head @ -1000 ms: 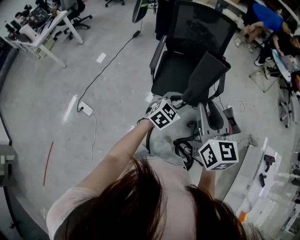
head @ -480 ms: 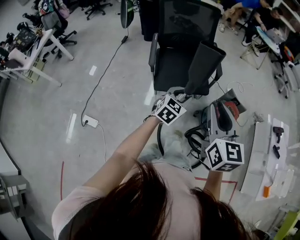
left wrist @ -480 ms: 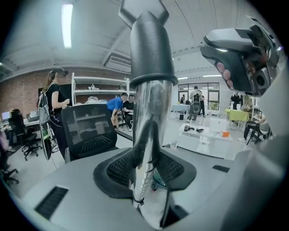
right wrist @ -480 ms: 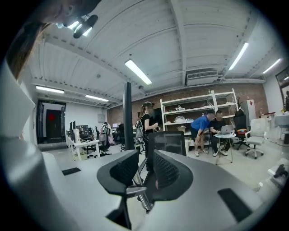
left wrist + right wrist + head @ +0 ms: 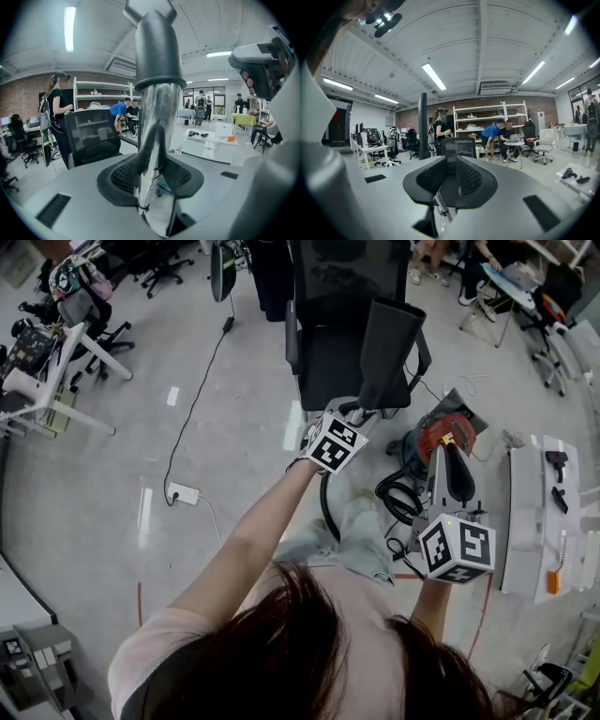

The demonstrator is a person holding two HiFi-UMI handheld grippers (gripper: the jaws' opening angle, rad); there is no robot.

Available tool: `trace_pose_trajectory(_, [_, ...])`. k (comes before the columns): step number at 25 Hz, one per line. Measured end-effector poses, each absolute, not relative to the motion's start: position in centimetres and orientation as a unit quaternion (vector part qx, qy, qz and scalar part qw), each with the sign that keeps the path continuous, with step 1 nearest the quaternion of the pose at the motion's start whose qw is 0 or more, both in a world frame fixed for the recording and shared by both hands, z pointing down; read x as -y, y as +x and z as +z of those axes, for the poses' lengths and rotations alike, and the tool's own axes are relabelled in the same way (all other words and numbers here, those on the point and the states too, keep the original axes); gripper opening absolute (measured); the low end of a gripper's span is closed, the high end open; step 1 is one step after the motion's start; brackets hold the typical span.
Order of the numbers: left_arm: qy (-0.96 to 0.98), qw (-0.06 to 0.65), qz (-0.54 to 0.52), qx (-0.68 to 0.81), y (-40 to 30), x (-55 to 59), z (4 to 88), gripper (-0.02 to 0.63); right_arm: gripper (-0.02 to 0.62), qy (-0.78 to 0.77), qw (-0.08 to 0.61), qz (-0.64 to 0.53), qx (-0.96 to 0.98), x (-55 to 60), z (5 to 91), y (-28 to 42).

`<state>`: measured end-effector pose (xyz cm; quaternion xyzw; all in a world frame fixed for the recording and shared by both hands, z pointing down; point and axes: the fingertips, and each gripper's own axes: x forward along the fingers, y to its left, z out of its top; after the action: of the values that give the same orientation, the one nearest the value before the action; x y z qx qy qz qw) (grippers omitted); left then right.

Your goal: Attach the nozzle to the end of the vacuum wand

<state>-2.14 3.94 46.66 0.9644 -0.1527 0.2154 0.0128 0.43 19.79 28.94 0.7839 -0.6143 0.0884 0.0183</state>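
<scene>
Above the floor, before the black chair [image 5: 330, 371], the left gripper [image 5: 356, 416] is clamped on the wand [image 5: 157, 122], a shiny metal tube standing upright between its mesh pads [image 5: 123, 173]. A dark grey nozzle [image 5: 389, 338] rises from that tube, tilted a little to the right in the head view; in the left gripper view its collar sits over the wand's upper end and its flared mouth runs out of the top of the frame. The right gripper [image 5: 451, 178] is held lower and to the right, apart from the wand, its pads drawn close with only a narrow dark slit between them and nothing seen in it. A red vacuum [image 5: 439, 432] stands on the floor near the left edge of a white table [image 5: 525, 521], with a black hose [image 5: 398, 495] coiled just beside it.
</scene>
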Motion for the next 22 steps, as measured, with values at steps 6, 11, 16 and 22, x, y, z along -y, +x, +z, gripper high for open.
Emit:
trace_pose_trajectory(6, [0.961,0.013,0.218,0.167,-2.6,-4.2,46.5,0.153,0.08,0.779,0.022,0.089,0.62,-20.7,29.4,0.6])
trace_pose_trajectory(11, [0.958,0.021,0.218,0.183,-1.7,-3.9,46.7,0.153,0.078,0.766,0.027,0.088,0.636,-20.0,29.2,2.3])
trace_pose_trajectory(16, [0.954,0.023,0.225,0.197,0.3,-4.3,47.2,0.153,0.078,0.746,0.029,0.089,0.66,-19.7,29.1,5.0])
trace_pose_trajectory(22, [0.947,0.029,0.235,0.216,2.3,-4.7,47.1,0.153,0.078,0.72,0.036,0.097,0.686,-19.8,28.8,7.6])
